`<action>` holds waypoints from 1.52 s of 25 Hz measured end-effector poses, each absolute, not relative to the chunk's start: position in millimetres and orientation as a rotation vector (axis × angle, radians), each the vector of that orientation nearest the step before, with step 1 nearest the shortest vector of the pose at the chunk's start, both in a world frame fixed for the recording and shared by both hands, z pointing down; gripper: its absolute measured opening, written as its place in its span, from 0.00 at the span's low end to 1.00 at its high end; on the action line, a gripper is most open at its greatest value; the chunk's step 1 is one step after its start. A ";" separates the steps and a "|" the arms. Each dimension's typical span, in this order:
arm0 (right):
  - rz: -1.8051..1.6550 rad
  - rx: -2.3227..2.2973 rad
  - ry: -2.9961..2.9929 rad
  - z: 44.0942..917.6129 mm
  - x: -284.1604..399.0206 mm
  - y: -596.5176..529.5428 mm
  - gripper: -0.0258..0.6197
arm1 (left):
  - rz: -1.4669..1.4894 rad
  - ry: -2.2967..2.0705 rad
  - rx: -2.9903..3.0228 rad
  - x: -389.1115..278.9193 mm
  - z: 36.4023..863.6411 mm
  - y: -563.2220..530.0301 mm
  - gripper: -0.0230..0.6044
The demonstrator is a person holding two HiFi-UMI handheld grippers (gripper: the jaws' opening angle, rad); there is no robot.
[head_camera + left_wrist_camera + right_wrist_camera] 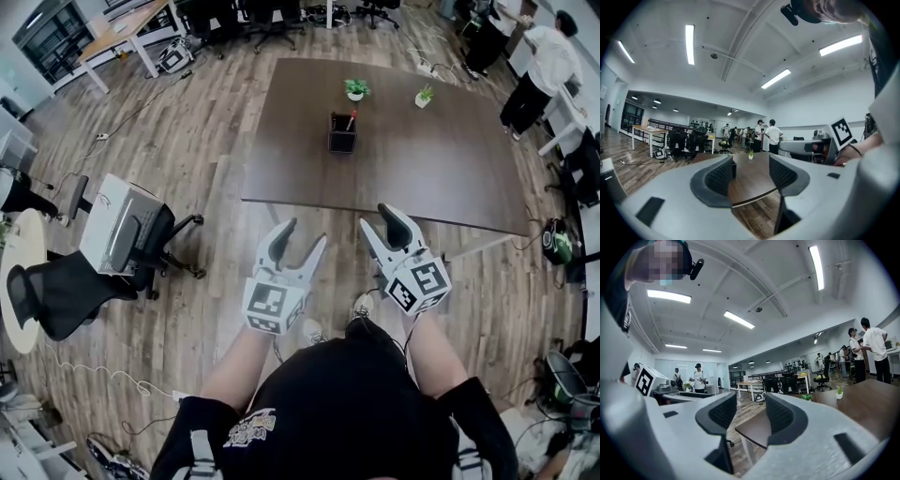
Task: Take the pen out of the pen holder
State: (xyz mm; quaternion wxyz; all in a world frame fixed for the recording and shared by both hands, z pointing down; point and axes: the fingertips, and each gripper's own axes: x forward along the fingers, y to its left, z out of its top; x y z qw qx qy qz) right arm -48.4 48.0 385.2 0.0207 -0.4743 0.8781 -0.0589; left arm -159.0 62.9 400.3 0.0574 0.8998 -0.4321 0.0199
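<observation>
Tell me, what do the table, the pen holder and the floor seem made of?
Table: probably wood or wood-look laminate, dark brown, matte, with faint grain streaks. Pen holder: black and boxy, perhaps plastic or metal mesh; too small to tell. Floor: wood or wood-look planks, grey-brown, with visible board seams.

Dark brown table point(422, 159) on wood-plank floor point(187, 159). Black office chair point(66, 291) left of table; light-wood desk point(122, 33) beyond table's far-left corner. White ceiling point(740, 28), strip light point(690, 44) above table.
</observation>
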 end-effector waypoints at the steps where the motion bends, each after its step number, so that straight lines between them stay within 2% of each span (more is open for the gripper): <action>1: -0.186 -1.467 2.726 385.2 -50.2 44.2 0.36 | 0.061 -1.311 2.724 -160.2 401.1 60.3 0.39; 14: -0.227 -1.362 2.766 395.0 -46.3 -29.8 0.37 | 0.078 -1.396 2.681 -153.4 406.1 -1.1 0.40; 38: -0.320 -1.178 2.800 416.3 52.5 -192.3 0.37 | 0.143 -1.553 2.627 -45.4 409.7 -163.1 0.40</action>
